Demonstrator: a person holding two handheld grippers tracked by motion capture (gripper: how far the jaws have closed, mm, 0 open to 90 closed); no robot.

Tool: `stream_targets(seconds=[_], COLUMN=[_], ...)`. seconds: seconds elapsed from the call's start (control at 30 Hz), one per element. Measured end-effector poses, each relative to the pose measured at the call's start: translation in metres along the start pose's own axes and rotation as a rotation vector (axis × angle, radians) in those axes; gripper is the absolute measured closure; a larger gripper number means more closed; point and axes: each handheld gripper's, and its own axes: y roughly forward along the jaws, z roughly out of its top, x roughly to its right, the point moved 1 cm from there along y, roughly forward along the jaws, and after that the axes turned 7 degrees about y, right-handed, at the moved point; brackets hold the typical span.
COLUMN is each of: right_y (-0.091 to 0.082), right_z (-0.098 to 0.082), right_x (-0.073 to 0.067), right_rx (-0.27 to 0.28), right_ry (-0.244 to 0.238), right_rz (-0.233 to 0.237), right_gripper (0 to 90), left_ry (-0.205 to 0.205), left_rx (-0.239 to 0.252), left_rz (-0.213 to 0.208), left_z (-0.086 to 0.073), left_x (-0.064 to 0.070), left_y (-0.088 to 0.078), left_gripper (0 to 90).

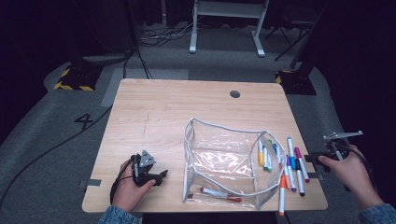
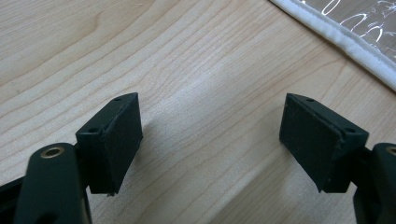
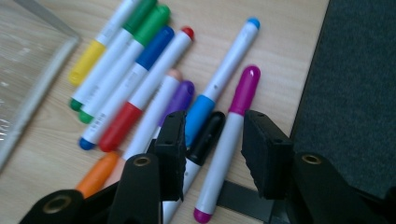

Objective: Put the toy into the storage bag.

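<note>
A clear plastic pouch [image 1: 224, 158] with a white rim stands open on the wooden table [image 1: 163, 107]; a red-capped pen [image 1: 219, 193] lies inside it. Several coloured markers [image 1: 289, 168] lie to its right. My right gripper [image 1: 314, 158] sits at the table's right edge. Its jaws are open over the magenta marker [image 3: 243, 88] and a black-capped marker [image 3: 208, 135], with neither pad pressing on them [image 3: 215, 149]. My left gripper [image 1: 161, 176] rests at the front left, open [image 2: 212, 135] over bare wood, with the pouch rim [image 2: 345, 42] just ahead.
A dark round grommet [image 1: 235, 94] is set in the table's far side. Grey carpet [image 3: 355, 84] lies past the right edge. A white desk frame [image 1: 226, 28] and cables lie on the floor behind. Bare wood stretches left of the pouch.
</note>
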Motion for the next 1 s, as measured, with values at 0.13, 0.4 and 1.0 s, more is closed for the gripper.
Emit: stream_targets(seconds=[0.13,0.4,1.0], right_y=[0.022,0.048,0.051], right_z=[-0.009,-0.014,-0.001], right_x=[0.01,0.016,0.018], right_rx=[-0.041,-0.09,-0.057], right_ry=[0.035,0.065,0.133], right_rz=[-0.007,-0.06,-0.115], right_gripper=[62.0,66.1,76.8], left_ry=[-0.001,0.0,-0.009], left_rx=[-0.001,0.0,0.006], left_rz=[0.0,0.0,0.003], left_z=[0.0,0.0,0.0], left_x=[0.0,0.0,0.001], left_y=[0.0,0.0,0.001], left_gripper=[21.5,21.5,21.5])
